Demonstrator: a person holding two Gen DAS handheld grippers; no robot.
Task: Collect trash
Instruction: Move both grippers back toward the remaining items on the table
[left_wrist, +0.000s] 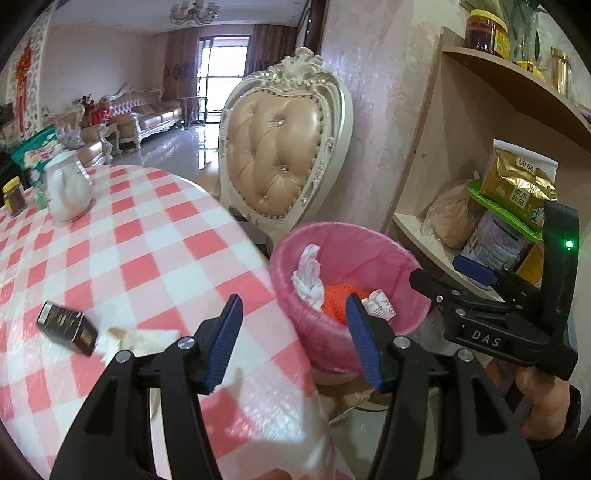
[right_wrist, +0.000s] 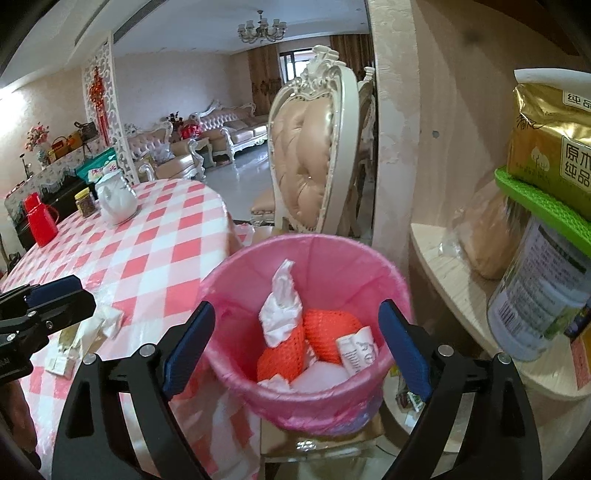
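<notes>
Two grippers show, each with a pair of ribbed blue pads on black arms. On the round table (left_wrist: 155, 236), covered in a glossy red-and-white checked plastic cloth, lie one small dark rectangular box (left_wrist: 67, 328) and beside it, touching its right end, crumpled white tissue (left_wrist: 140, 338); farther back stand one white ceramic jug (left_wrist: 68, 192) and one yellow-lidded jar (left_wrist: 14, 195). The right wrist view adds one red plastic flask (right_wrist: 38, 218) at the table's far left. The left gripper (left_wrist: 291, 328) hangs over the table's edge, jaws apart with nothing between them. Right of the table stands one round bin lined with a thin pink bag (right_wrist: 306, 332). Inside it lie a twisted white tissue (right_wrist: 282, 302), two orange foam-net sleeves (right_wrist: 328, 328), a printed white paper scrap (right_wrist: 356, 350) and more white paper at the bottom. The right gripper (right_wrist: 297, 343) sits above the bin's mouth, released and spread wide, empty. Behind stands one tufted, peach leather chair (left_wrist: 280, 147) with a carved cream frame. At the far right, wooden shelves (right_wrist: 458, 266) hold one gold foil packet (right_wrist: 550, 140), one green mesh tray (right_wrist: 539, 203), one printed tin (right_wrist: 539, 291) and one bagged brown loaf-like lump (right_wrist: 487, 232).
</notes>
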